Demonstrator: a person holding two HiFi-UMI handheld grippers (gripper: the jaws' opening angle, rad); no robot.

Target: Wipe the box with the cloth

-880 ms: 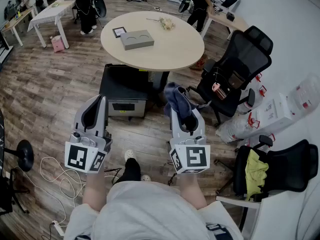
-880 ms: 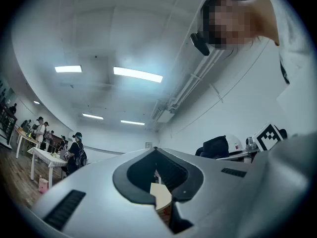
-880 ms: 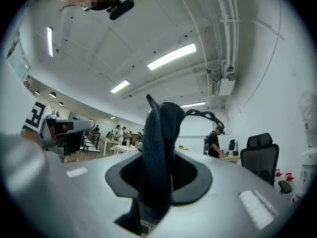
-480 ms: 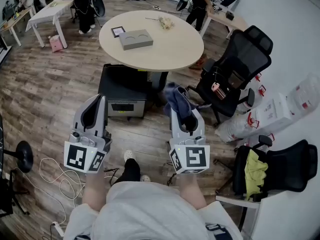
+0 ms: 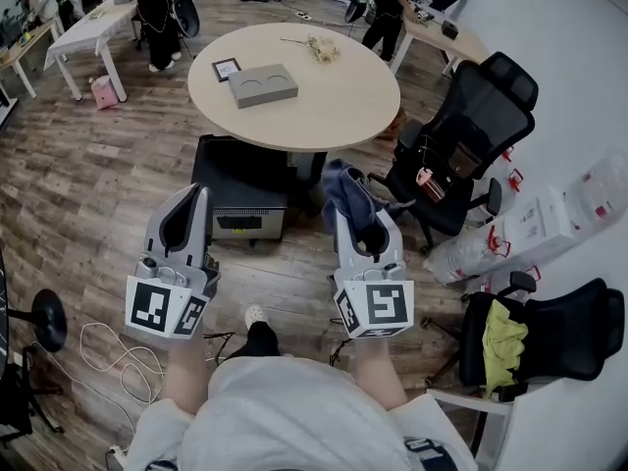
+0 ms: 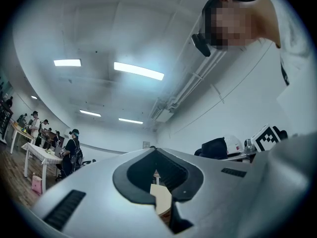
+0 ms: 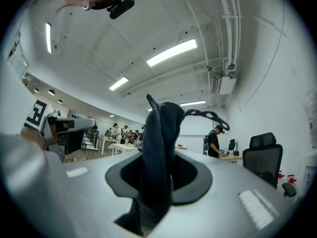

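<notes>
The box point(image 5: 263, 84) is flat, grey and rectangular, with two round hollows in its top. It lies slightly askew on a round table point(image 5: 339, 106) at upper middle. The cloth point(image 5: 343, 192), dark blue and bunched, stands pinched in the right gripper point(image 5: 361, 226) at centre frame.

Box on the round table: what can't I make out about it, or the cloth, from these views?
- Box: head view, far and small, any dirt unreadable; neither gripper view shows it, each gripper's own body fills the lower frame.
- Cloth: right gripper view, lower end hidden between the fingers; head view, the right gripper covers its held end.
</notes>
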